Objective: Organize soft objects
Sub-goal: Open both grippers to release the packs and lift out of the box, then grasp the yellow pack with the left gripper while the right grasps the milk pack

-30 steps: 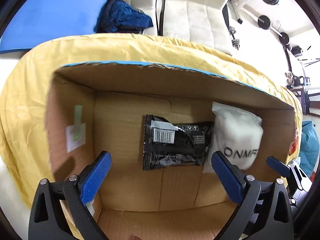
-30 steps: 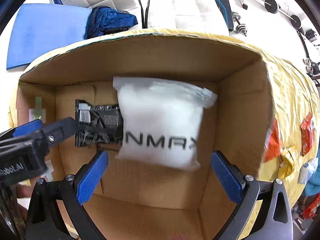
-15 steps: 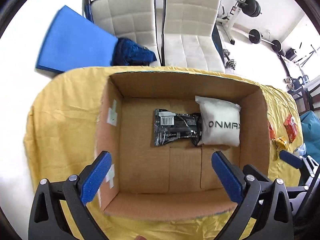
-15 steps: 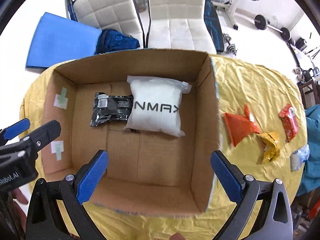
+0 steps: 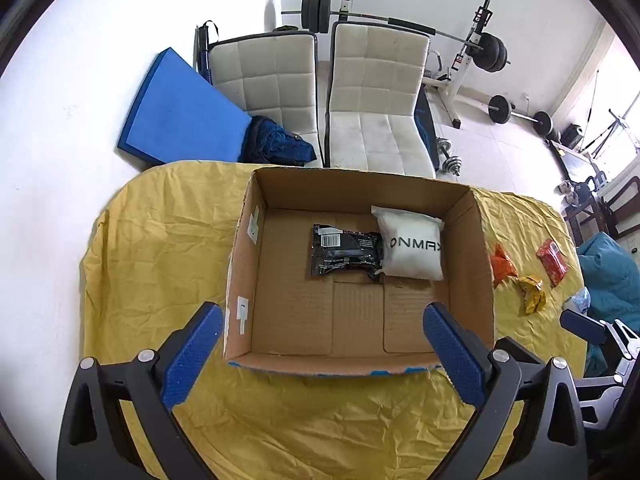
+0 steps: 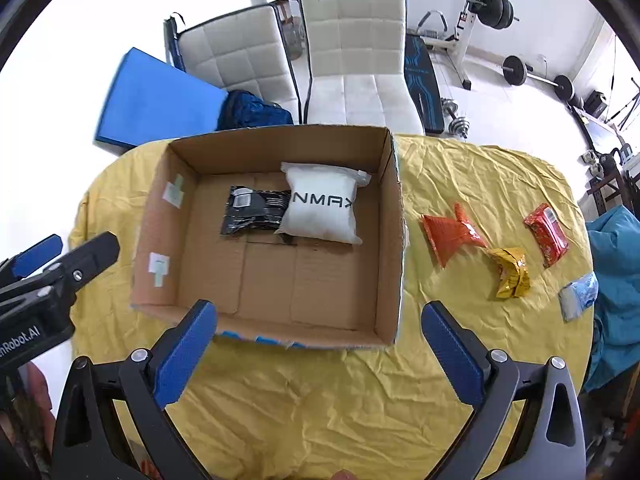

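Observation:
An open cardboard box stands on a yellow-clothed table. Inside it lie a black packet and a white pouch, side by side and touching. On the cloth right of the box lie an orange packet, a yellow packet, a red packet and a pale blue packet. My left gripper and right gripper are open and empty, held above the box's near edge.
The yellow cloth covers the table, whose edges curve off at left and far side. Two white chairs stand behind the table, with a blue mat and dark blue cloth. Weight equipment stands at the back right.
Both grippers have pulled up and back out of the box. The white pouch and black packet stay lying on the box floor. The packets on the cloth have come into view.

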